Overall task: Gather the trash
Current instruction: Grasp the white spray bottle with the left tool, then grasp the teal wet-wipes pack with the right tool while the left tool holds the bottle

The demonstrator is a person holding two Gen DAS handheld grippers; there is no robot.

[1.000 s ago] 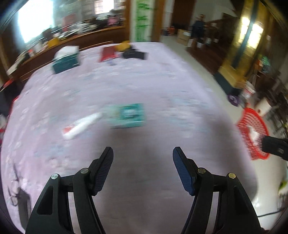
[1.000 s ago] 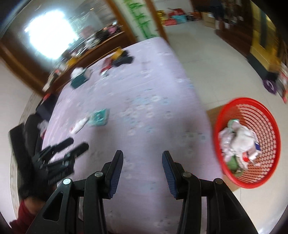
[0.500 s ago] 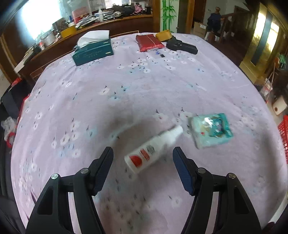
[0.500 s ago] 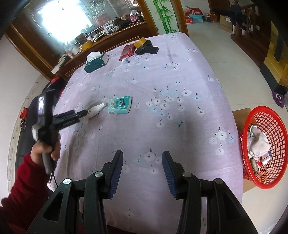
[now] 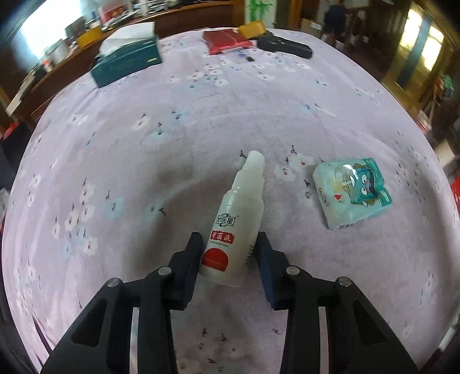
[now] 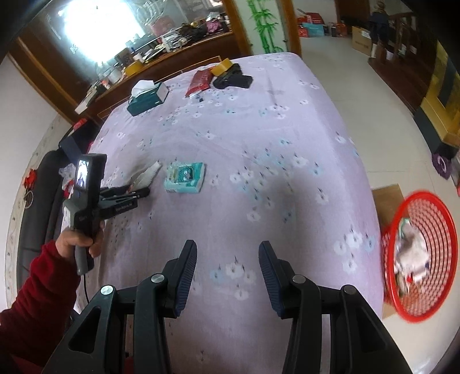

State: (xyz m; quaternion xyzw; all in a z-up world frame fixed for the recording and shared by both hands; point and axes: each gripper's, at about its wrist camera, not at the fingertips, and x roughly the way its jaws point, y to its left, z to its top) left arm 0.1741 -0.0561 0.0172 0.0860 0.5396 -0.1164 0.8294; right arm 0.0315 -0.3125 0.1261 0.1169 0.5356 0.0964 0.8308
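Note:
A white spray bottle (image 5: 238, 218) with a red label lies on the lilac flowered bedspread (image 5: 201, 115). It sits between the fingers of my left gripper (image 5: 230, 244). The jaws are closing on it, and both pads look pressed to its sides. A teal tissue pack (image 5: 352, 192) lies just right of the bottle. In the right wrist view a hand in a red sleeve holds the left gripper (image 6: 141, 191) at the bottle (image 6: 149, 172), beside the tissue pack (image 6: 185, 177). My right gripper (image 6: 227, 250) hangs open and empty over the bed's near part. The red mesh basket (image 6: 417, 196) holding trash stands on the floor at the right.
At the bed's far end lie a dark green tissue box (image 5: 126, 60), a red pouch (image 5: 227, 41), a yellow item (image 5: 253, 28) and a black item (image 5: 284, 47). A cardboard box (image 6: 386, 195) sits beside the basket. A wooden headboard shelf is behind, and tiled floor lies to the right.
My left gripper has dropped down over the bottle and its jaws have narrowed around it. The right gripper has drifted sideways, staying open above the bed.

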